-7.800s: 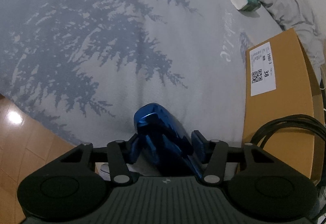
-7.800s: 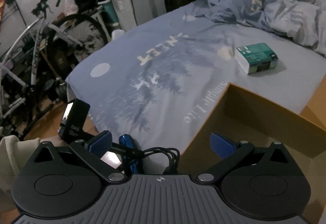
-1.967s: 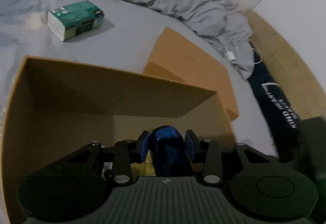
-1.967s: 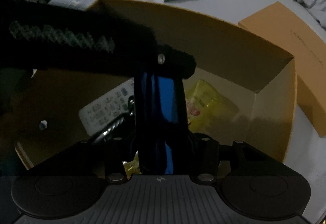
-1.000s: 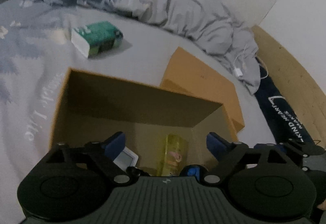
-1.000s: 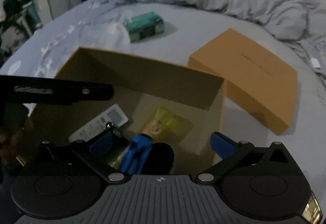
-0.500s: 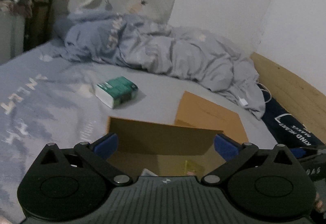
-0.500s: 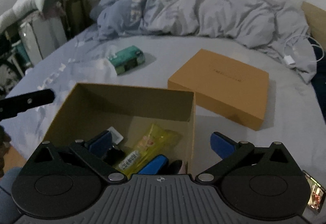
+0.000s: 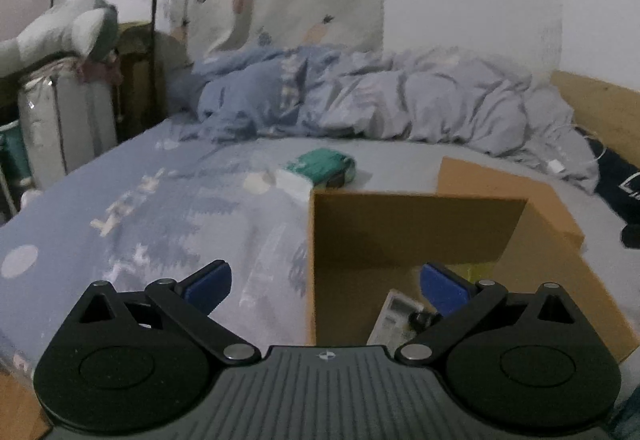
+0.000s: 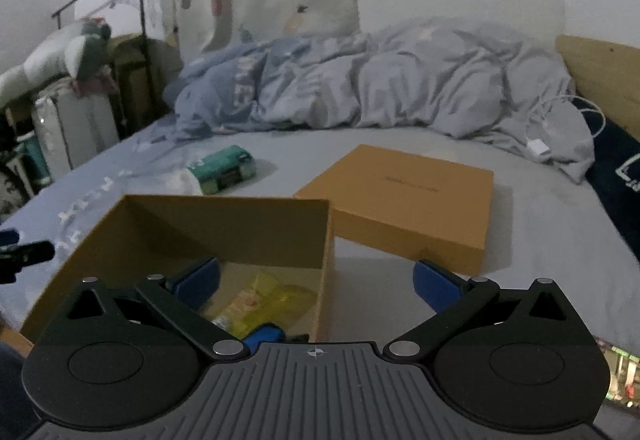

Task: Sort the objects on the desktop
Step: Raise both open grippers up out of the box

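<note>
**Both grippers free above the box; green pack is left outside it**

Left wrist view: the left gripper [image 9: 325, 282] is spread wide and holds nothing; it hangs over the near left corner of the box [image 9: 416, 228], which is open, brown, stiff card with square walls; inside it show a pale remote [image 9: 394, 316] and a strip of yellow wrapper [image 9: 482, 269]; beyond the box's far left corner lies the pack [image 9: 320, 170], a soft green-and-white block on the printed sheet [image 9: 160, 216].

Right wrist view: the right gripper [image 10: 316, 280] is likewise wide apart and empty, above the box's near right side; a crinkly yellow packet [image 10: 266, 300] and a glossy blue thing [image 10: 262, 336] lie in the box; the flat lid [image 10: 404, 196] sits just right of it. Judging from this, the pack is next; best to approach it level, close across its short width, squeeze lightly since it looks soft.
</note>
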{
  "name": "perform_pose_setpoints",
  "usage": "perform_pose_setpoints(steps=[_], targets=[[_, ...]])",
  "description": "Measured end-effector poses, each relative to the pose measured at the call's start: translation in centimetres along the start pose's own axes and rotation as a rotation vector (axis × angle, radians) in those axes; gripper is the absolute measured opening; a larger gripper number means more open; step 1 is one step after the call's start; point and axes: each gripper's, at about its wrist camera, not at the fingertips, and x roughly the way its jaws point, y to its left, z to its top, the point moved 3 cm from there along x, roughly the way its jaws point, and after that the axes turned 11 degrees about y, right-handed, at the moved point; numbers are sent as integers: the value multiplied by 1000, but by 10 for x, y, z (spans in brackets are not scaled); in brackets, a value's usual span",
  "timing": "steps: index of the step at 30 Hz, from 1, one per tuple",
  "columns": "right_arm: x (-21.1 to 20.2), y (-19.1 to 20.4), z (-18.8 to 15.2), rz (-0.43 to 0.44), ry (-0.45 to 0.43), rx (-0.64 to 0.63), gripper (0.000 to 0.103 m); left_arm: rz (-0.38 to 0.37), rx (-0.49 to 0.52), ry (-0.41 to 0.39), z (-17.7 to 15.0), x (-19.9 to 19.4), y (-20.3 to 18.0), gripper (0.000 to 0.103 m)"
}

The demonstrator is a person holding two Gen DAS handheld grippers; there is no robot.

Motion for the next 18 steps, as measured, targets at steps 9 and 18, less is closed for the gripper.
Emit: perform_pose_setpoints(steps=[9,18], targets=[[11,-2,-10,-18,10,-1,103,39,-22,58,-4,16,-5,103],[20,-11,-10,-41,31,32,103,35,-29,80,-9,20,-5,103]])
